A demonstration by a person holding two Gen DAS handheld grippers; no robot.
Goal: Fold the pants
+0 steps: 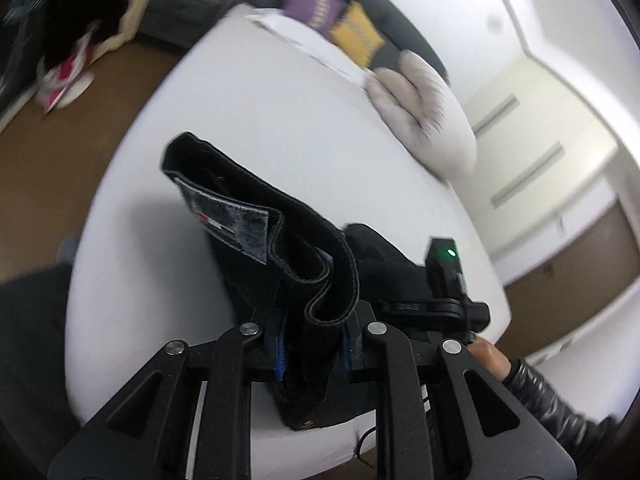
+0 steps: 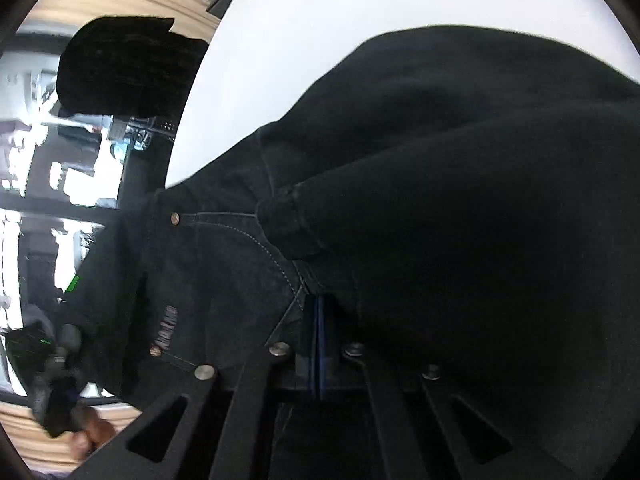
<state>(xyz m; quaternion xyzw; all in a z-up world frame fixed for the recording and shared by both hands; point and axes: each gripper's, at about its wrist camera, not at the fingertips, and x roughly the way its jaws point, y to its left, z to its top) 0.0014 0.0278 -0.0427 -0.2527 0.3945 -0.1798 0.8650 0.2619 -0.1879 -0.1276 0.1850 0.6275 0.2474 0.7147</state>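
Black denim pants (image 1: 276, 236) hang folded over in my left gripper (image 1: 312, 344), which is shut on the waistband with its grey inner label (image 1: 228, 216) showing. The pants are lifted above a white table (image 1: 224, 112). In the right wrist view the same black pants (image 2: 440, 184) fill most of the frame, draped over my right gripper (image 2: 320, 340), whose blue pads are pressed together on the fabric near a stitched pocket with a rivet (image 2: 175, 218). The right gripper also shows in the left wrist view (image 1: 444, 280) just right of the cloth.
A pale fluffy cushion (image 1: 424, 116) lies at the table's far right edge. A dark sofa with purple (image 1: 312, 4) and yellow (image 1: 356, 36) cushions stands behind. White papers (image 1: 316, 48) lie at the table's far edge. Brown floor surrounds the table.
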